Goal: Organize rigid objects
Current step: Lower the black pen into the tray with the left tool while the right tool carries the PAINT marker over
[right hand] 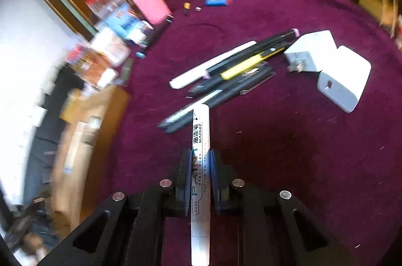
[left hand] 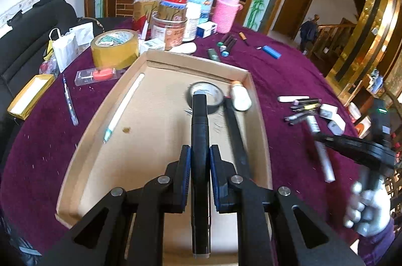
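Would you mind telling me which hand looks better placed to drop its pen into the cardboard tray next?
Left, I think. The left gripper holds its black marker directly over the cardboard tray. The right gripper grips a white paint marker above the purple cloth, off to the tray's side.

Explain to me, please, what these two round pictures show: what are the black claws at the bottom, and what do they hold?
No robot here: a person holds a hand-held gripper in each hand, each with a fisheye camera looking along its two fingers. The left hand-held gripper is shut on a black cylindrical marker above a shallow brown cardboard tray. The right hand-held gripper is shut on a white paint marker over the purple tablecloth. Behind it lie a pile of pens and two white chargers.
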A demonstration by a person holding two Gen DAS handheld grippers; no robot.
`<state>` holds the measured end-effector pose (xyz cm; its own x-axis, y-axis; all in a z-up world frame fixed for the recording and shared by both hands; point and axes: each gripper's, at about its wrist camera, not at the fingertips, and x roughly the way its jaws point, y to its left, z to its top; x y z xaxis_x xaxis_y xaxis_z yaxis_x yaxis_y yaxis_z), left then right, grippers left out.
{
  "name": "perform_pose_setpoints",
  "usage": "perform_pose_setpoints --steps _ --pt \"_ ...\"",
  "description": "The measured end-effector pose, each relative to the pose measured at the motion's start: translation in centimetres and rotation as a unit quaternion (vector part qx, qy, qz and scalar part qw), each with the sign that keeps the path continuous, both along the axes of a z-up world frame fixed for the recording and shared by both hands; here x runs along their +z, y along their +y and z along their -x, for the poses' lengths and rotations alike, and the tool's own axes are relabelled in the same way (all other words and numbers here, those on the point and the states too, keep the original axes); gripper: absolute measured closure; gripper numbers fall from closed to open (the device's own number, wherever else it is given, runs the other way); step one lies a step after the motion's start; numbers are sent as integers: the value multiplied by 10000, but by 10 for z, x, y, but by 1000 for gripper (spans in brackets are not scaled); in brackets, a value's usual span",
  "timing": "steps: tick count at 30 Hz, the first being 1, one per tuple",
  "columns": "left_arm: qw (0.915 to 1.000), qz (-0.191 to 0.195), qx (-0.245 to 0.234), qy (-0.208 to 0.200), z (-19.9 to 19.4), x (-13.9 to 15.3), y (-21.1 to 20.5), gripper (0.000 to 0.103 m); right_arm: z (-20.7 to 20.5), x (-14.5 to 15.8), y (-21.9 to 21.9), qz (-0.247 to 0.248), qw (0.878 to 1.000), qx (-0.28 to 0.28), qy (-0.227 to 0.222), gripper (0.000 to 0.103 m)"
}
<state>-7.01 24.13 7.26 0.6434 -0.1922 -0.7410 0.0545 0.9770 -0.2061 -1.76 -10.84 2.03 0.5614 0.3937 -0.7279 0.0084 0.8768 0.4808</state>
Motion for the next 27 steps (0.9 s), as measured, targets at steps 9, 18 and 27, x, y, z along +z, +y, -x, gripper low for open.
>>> perform_pose_setpoints --steps 9,18,27 --pt "9978 -99 133 649 -83 -23 17 89 -4 46 68 -983 9905 933 -221 87" --pt "9974 285 306 590 -92 -25 45 85 -53 22 196 -921 9757 1928 492 86" --pt "9970 574 215 -478 -24 28 64 46 -97 -1 246 238 9804 1891 509 84"
